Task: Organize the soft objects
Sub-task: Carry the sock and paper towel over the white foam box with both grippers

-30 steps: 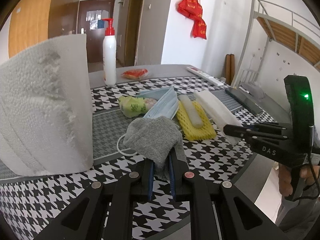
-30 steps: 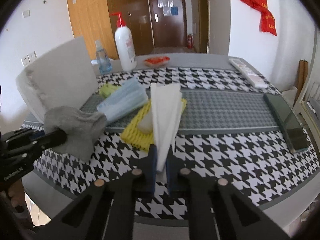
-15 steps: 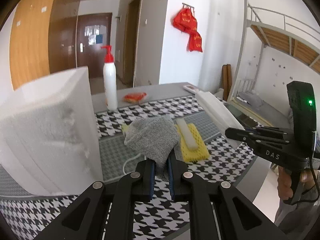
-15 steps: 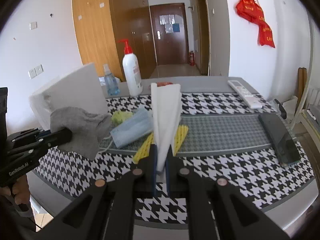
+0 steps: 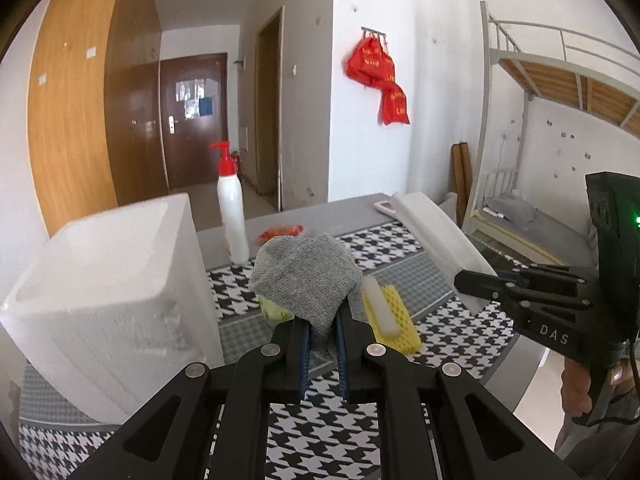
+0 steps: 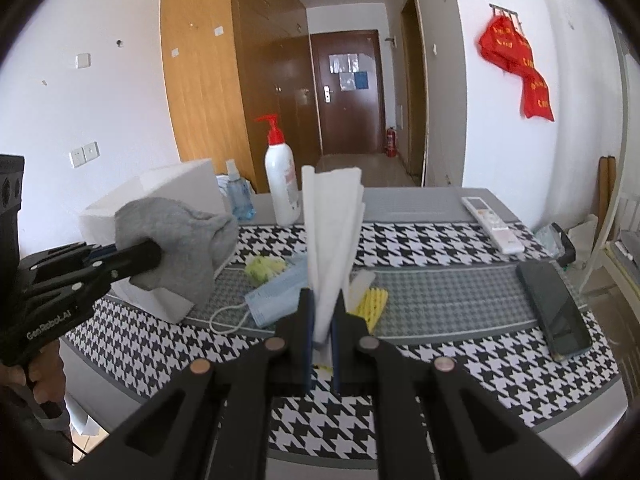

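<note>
Left tongs [image 5: 323,334] clamp crumpled grey knit sock [image 5: 306,276], raised above worktop [image 6: 440,292], just right of open white foam box [image 5: 108,280]. Right tongs [image 6: 321,322] grip folded white tissue stack [image 6: 334,232], farther off.

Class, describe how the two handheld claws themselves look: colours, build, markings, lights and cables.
Both are matte black, with linked bars joined by round metal rivets and blue-lined fingers. The left claw carries white lettering along its body. The right claw reads "DAS", shows a green light on its upright block, and trails a black cable near the bare hand.
</note>
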The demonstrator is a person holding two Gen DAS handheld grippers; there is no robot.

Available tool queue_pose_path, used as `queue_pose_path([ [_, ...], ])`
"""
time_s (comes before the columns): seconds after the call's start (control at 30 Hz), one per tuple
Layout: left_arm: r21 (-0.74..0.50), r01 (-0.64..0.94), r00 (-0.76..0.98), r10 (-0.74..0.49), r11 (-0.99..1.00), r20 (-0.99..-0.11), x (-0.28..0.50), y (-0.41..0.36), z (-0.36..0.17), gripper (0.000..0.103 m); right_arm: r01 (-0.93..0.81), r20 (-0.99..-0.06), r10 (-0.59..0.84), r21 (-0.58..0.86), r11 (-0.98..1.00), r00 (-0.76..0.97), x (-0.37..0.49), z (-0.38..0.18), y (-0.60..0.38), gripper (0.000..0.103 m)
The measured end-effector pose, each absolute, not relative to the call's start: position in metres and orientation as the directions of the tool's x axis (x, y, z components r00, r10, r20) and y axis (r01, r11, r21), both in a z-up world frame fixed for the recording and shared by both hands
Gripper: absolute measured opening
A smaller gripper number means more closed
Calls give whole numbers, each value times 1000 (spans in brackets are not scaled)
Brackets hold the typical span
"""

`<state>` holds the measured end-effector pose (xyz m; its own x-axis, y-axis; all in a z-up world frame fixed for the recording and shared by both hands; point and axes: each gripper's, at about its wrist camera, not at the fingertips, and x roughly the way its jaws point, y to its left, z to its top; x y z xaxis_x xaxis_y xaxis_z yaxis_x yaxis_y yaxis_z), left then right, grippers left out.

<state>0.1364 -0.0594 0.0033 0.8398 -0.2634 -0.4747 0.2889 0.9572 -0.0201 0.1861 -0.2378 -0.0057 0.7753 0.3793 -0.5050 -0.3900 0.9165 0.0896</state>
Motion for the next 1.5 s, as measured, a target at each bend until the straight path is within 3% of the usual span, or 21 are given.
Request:
queue_pose_path([
  [0.97,32,218,915,-193,975,-354,136,-47,43,12,-401,-411,369,10,916,834,184,32,-211,10],
  [1.5,33,152,934,-133,988,-333,132,-27,52,12,-419,-399,408,62,906,821,197,42,-198,10],
])
